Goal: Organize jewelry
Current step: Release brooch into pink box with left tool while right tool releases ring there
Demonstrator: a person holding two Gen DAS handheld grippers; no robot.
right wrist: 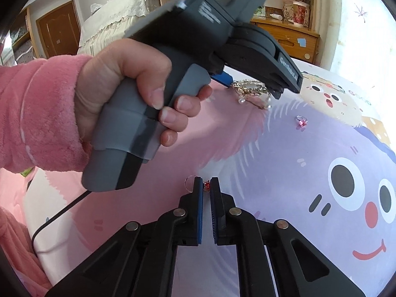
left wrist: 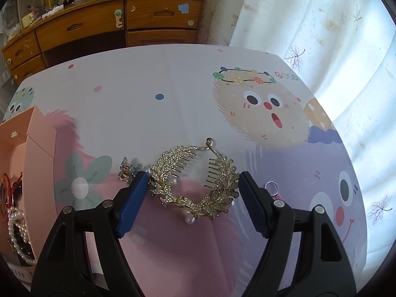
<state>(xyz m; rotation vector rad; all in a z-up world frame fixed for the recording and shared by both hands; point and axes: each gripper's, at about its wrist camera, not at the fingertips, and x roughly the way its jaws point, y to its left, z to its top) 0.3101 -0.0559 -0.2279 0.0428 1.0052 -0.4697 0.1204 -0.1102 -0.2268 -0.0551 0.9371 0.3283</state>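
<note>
a table covered with a cartoon-printed cloth (left wrist: 173, 104) fills both views, with a wooden dresser (left wrist: 104, 22) and a pale curtain (left wrist: 321, 24) behind it.

in the left wrist view the left gripper (left wrist: 194, 180) points down at the cloth with its jaws wide. a gold leaf-shaped hair comb (left wrist: 195, 180) set with small stones and pearls lies on the cloth between the two blue pads (left wrist: 135, 193). the left pad is touching or almost touching the comb's edge; i cannot tell which. the right pad seems just beside the other edge. a small blue flower earring (left wrist: 128, 170) lies just outside the left finger, and a silver ring (left wrist: 271, 187) lies just outside the right finger. far to the left of the gripper stands a pink box (left wrist: 39, 153), open, with a pearl string (left wrist: 17, 232) and a red clip (left wrist: 11, 188) inside.

in the right wrist view the right gripper (right wrist: 207, 185) has its jaws narrow, closed on a ring with a red stone (right wrist: 206, 185). the stone sits between the fingertips and the thin band loops out to the left of the left finger. ahead of it, a hand (right wrist: 128, 89) in a pink fleece sleeve (right wrist: 42, 113) grips the grey handle of the left gripper, which hangs over the comb. another ring with a pink stone (right wrist: 302, 121) lies on the cloth ahead and to the right, well apart from the right gripper.
</note>
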